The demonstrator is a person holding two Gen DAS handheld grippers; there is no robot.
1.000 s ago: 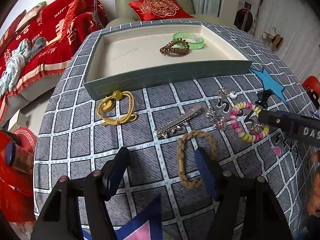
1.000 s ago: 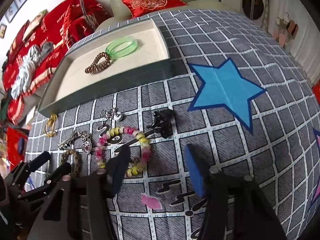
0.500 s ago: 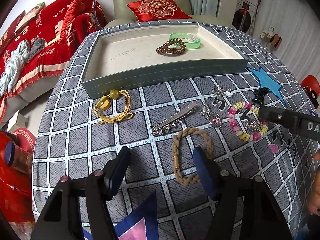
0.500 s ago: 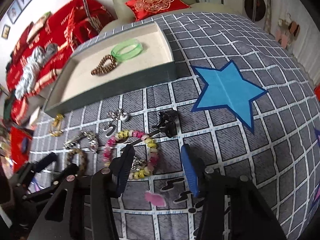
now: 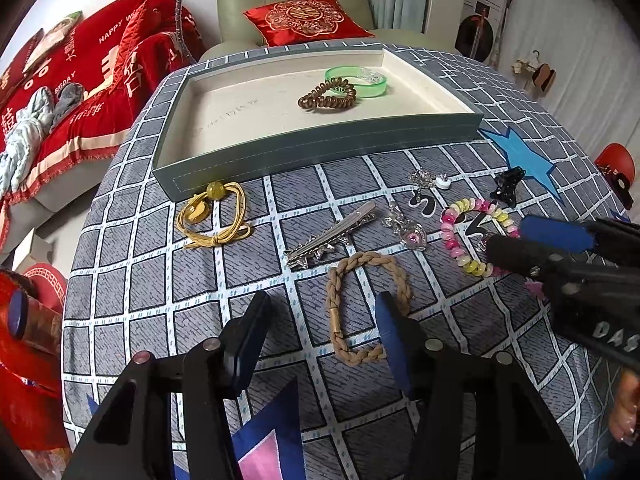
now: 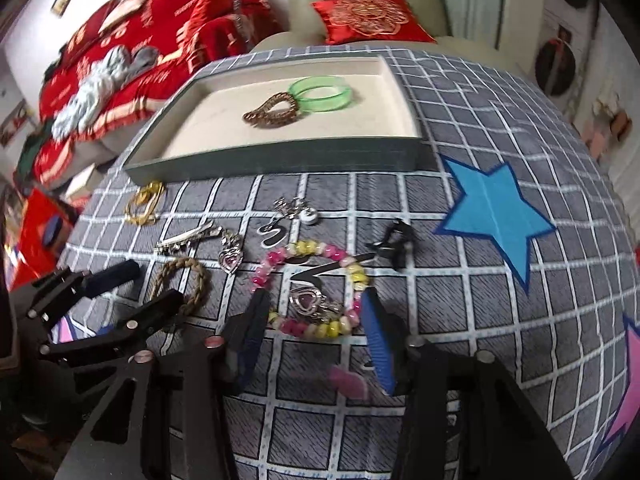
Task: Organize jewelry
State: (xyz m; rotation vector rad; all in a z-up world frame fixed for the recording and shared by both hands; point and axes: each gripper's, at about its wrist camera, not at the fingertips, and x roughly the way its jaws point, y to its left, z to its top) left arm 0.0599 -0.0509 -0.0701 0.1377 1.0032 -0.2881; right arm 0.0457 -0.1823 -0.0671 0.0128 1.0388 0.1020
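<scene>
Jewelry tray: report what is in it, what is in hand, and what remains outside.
Done: the tray holds the green bangle and the brown coil hair tie. In hand: nothing gripped; the open right claw straddles the beaded bracelet, and the open left claw sits at the braided tan tie. Left on the cloth: yellow cord tie, silver clip, heart pendant, black claw clip.

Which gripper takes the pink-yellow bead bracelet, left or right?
Right. The right gripper is open with its fingers on either side of the bead bracelet. The left gripper is open over the braided tan bracelet, off to the side.
</scene>
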